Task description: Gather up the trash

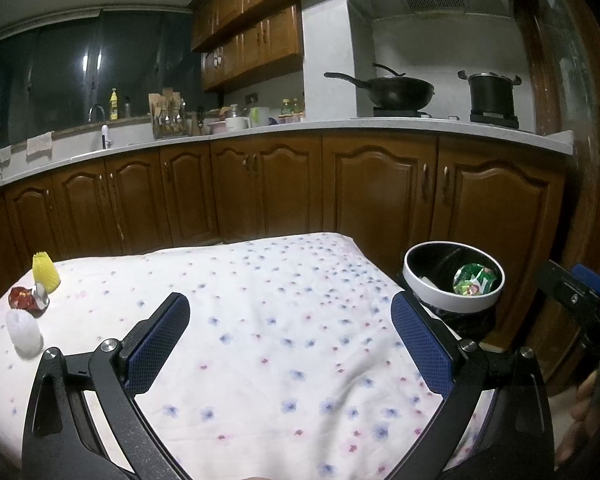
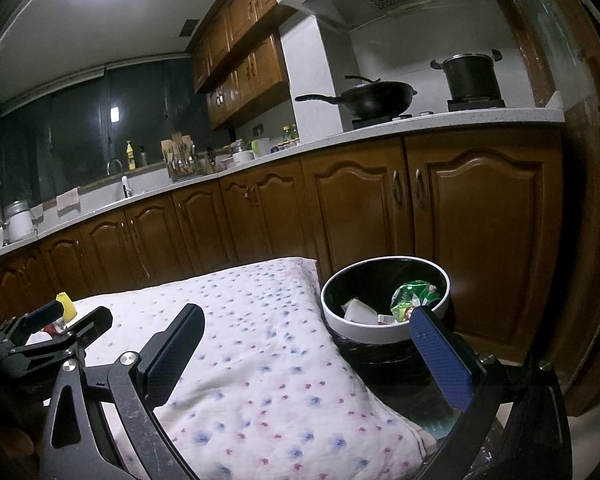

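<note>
A table under a flowered white cloth [image 1: 260, 320] holds trash at its far left: a yellow paper cup [image 1: 46, 272], a red crumpled wrapper [image 1: 22, 298] and a white foam piece [image 1: 24, 334]. A round bin [image 1: 454, 280] with a white rim and black liner stands beside the table's right edge, with a green wrapper [image 1: 474, 280] inside. My left gripper [image 1: 290, 344] is open and empty over the cloth. My right gripper [image 2: 306, 354] is open and empty near the bin [image 2: 384, 300], at the table's right edge. The yellow cup [image 2: 66, 306] shows behind the left gripper [image 2: 52, 328] in the right wrist view.
Brown wooden cabinets [image 1: 280, 188] run behind the table under a pale countertop [image 1: 380, 126]. A wok [image 1: 396, 90] and a pot [image 1: 492, 94] sit on the stove. A sink tap [image 1: 96, 112] and kitchen clutter stand at the back left.
</note>
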A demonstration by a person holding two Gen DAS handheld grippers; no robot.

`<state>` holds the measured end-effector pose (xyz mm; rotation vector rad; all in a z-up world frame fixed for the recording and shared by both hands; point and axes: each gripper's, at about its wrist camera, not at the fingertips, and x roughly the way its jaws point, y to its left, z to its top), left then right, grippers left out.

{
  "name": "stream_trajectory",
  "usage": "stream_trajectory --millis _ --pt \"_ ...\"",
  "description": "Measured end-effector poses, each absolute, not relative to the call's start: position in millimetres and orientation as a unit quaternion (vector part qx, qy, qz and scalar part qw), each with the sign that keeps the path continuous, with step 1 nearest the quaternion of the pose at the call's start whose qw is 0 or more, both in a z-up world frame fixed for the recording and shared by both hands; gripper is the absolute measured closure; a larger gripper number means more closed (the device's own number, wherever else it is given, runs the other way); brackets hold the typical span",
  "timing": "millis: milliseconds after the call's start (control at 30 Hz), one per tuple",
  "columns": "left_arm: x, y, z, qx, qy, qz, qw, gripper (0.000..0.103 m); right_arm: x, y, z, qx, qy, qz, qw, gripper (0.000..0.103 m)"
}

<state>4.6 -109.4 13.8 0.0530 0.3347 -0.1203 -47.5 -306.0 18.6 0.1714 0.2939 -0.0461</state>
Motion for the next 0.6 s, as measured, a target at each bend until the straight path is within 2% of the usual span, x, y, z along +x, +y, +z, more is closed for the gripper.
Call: stream_trajectory --millis 600 --pt "18.0 -107.7 2.7 0.025 0.181 -0.068 0.981 0.0 -44.3 -295.8 14.4 0.094 0.158 -0.021 0.983 0.0"
